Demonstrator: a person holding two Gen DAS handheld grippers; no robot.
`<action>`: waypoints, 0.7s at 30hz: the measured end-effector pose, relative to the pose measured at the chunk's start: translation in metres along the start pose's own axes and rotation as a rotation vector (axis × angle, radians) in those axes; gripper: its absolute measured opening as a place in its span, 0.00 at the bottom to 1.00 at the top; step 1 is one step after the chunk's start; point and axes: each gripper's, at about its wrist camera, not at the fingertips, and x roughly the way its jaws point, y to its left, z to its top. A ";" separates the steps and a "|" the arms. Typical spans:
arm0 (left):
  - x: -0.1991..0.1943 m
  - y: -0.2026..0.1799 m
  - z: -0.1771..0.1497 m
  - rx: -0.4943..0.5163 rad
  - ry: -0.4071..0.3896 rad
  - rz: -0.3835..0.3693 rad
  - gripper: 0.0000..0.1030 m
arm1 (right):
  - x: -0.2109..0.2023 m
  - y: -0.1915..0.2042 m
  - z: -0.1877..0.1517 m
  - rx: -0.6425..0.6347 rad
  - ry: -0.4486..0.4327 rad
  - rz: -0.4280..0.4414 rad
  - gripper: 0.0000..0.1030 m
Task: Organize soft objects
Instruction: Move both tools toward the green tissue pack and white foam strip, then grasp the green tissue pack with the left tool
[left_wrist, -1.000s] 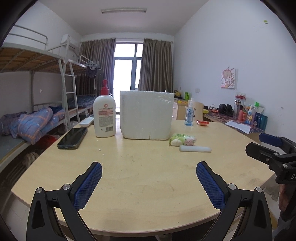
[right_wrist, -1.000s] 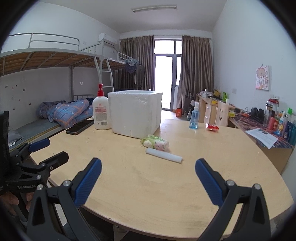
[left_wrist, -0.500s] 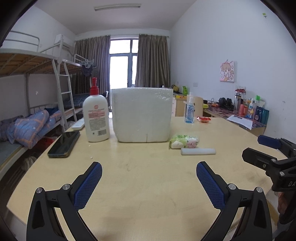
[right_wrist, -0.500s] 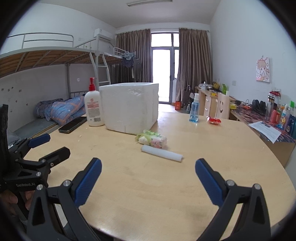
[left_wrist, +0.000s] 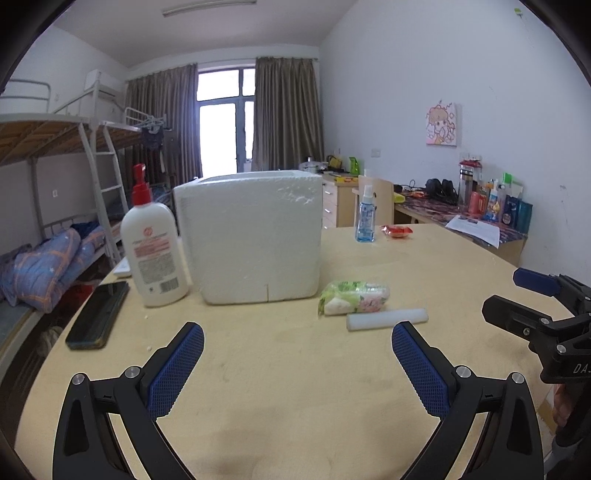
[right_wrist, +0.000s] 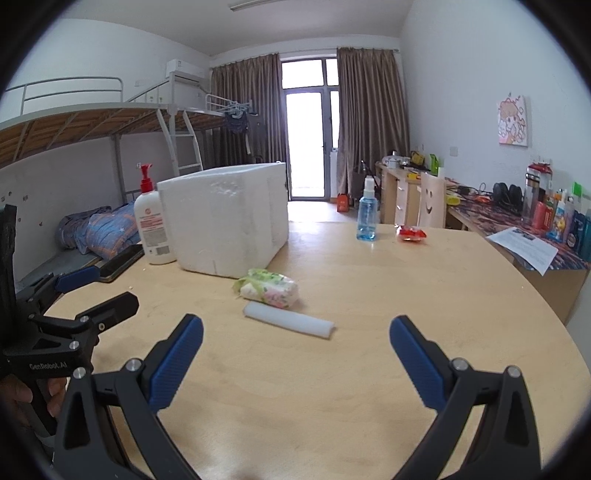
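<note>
A soft floral tissue pack (left_wrist: 354, 297) (right_wrist: 269, 287) lies on the wooden table (left_wrist: 295, 387) just right of a white foam box (left_wrist: 248, 233) (right_wrist: 225, 218). A white foam stick (left_wrist: 387, 319) (right_wrist: 289, 319) lies right in front of the pack. My left gripper (left_wrist: 297, 363) is open and empty, above the table, short of both. My right gripper (right_wrist: 295, 360) is open and empty, near the stick. Each gripper shows at the edge of the other's view.
A white lotion bottle with a red pump (left_wrist: 154, 240) and a black phone (left_wrist: 98, 314) sit left of the box. A blue spray bottle (right_wrist: 367, 216) and a red packet (right_wrist: 410, 233) stand at the far side. Bunk beds are left, a cluttered desk right.
Both grippers have moved forward over the table toward the box and the soft objects, which now look larger and nearer. Both stay open.
</note>
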 end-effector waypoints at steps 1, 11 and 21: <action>0.004 -0.002 0.004 0.004 0.006 -0.012 0.99 | 0.001 -0.002 0.002 0.002 0.000 0.000 0.99; 0.042 -0.022 0.029 0.034 0.071 -0.075 0.99 | 0.015 -0.025 0.012 0.041 0.030 -0.020 0.99; 0.098 -0.045 0.043 0.057 0.182 -0.095 0.99 | 0.027 -0.051 0.008 0.093 0.064 -0.018 0.99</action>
